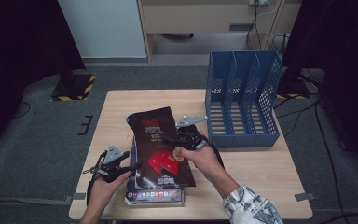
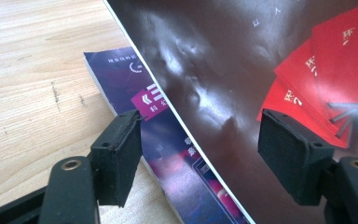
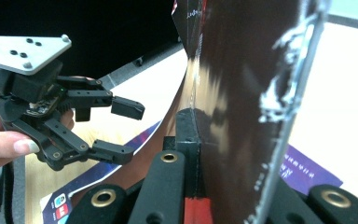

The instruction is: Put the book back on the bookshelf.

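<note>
**Glossy dark magazine pinched by the right gripper, left gripper open at its edge**

Glossy and dark brown, the magazine with red cards printed on its cover is the nearest thing to both tools. In the right gripper view, the right gripper has its black jaws clamped flat on the magazine's lower edge, so the cover rises straight up from between the pads and curves away above them, its sheen catching the light. From above, the right gripper sits at the magazine's right edge, with the person's hand wrapped round it.

The left gripper has its jaws apart, one pad on either side of the magazine's long pale edge. The left pad hangs over the purple book beneath, and the right pad hangs over the dark cover near the red cards. Neither pad presses on the paper. In the high view the left gripper points at the magazine's left side, just beside it.

Under the magazine, and just past the left gripper's tips, lies the purple book, flat on the wooden table, its spine running out beyond the magazine's edge.

Farther off, beyond the right gripper and well apart from it, a blue file rack stands upright at the table's far right, its slots open toward the person.
</note>
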A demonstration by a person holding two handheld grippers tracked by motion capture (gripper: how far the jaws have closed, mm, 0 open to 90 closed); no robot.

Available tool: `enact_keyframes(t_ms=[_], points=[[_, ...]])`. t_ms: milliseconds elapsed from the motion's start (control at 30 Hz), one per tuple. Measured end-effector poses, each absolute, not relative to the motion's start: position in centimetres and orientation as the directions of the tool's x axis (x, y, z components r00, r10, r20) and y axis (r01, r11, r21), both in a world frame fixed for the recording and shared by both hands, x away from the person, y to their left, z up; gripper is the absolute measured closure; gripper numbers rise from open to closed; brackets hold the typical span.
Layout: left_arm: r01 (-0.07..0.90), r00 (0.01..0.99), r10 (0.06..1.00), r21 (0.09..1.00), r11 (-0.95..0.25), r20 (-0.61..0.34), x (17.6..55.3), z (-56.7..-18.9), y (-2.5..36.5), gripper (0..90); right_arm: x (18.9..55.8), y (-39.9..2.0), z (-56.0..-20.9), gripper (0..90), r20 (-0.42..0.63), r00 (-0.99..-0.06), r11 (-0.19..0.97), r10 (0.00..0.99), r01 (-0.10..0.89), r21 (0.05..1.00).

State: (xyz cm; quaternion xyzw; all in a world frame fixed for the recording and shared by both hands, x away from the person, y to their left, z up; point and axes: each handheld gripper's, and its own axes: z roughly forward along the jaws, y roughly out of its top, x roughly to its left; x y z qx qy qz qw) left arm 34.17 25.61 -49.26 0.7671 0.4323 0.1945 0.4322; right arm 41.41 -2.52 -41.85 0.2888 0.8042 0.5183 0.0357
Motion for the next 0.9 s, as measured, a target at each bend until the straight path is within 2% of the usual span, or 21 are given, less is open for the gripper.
enact_keyframes(t_ms=[433, 900], points=[[0.474, 0.56, 0.825, 0.847, -0.242, -0.077, 34.2, -49.1, 25.4, 25.4, 41.1, -2.4, -39.4, 86.9, 0.191, -0.853, 0.254, 0.486, 0.346, 0.903], [0.446, 0.546, 0.836, 0.864, -0.233, -0.056, 34.1, -48.8, 25.5, 25.3, 41.0, -2.1, -38.5, 87.0, 0.166, -0.866, 0.22, 0.471, 0.298, 0.929]])
